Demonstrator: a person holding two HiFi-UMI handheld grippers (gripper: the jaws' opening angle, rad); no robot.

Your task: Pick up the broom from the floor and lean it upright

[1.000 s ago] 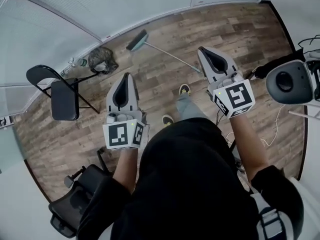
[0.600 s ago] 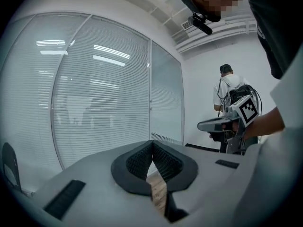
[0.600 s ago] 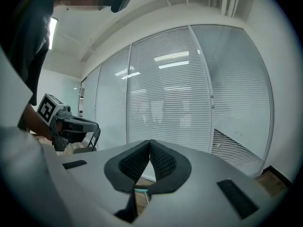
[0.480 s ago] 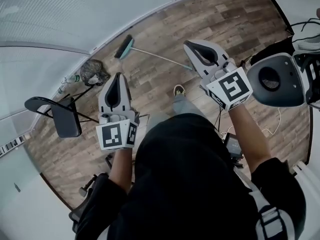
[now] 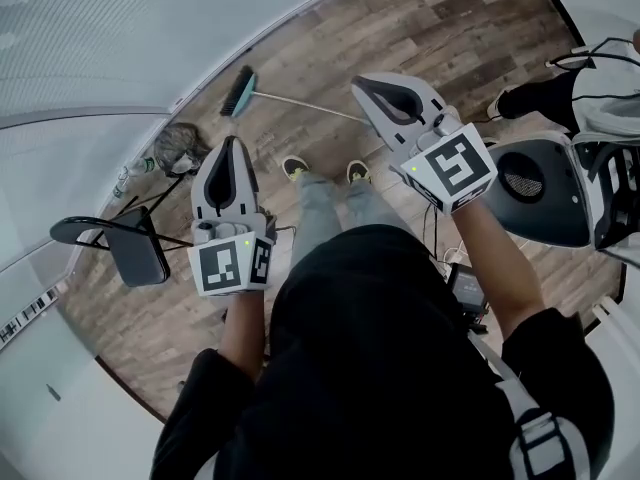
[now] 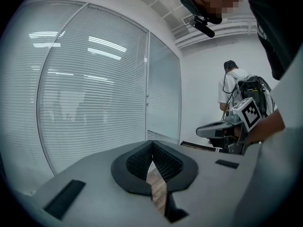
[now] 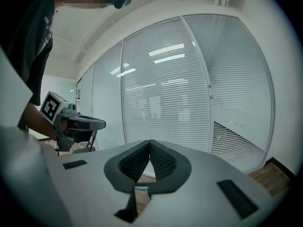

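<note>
Left gripper: jaws closed tip to tip, with nothing between them. In its own view the ribbed black pads meet at a point. A narrow slit below them shows only a strip of wood floor.

Right gripper: the jaws are likewise together and empty. In its own view a teal sliver shows through the slit under the pads, too small to identify.

Hidden or cut off: the broom lies flat on the floor ahead of the person's shoes, well apart from both grippers. The near end of its handle passes behind the right gripper in the head view, so its tip can't be seen. The person's torso blocks most of the lower frame.

Pose: both forearms are raised and extended forward, with the grippers roughly level and pointing toward the glass wall. The right one is angled inward to the left. Each gripper view catches the other gripper off to the side (marker cube facing the camera).

Materials: the gripper shells are smooth grey plastic. The broom has a teal head with dark bristles and a thin pale handle. The floor is mottled brown planks. A black folding chair stands to the left, with a crumpled dark bag near the wall. Horizontal blinds hang behind the glass.
</note>
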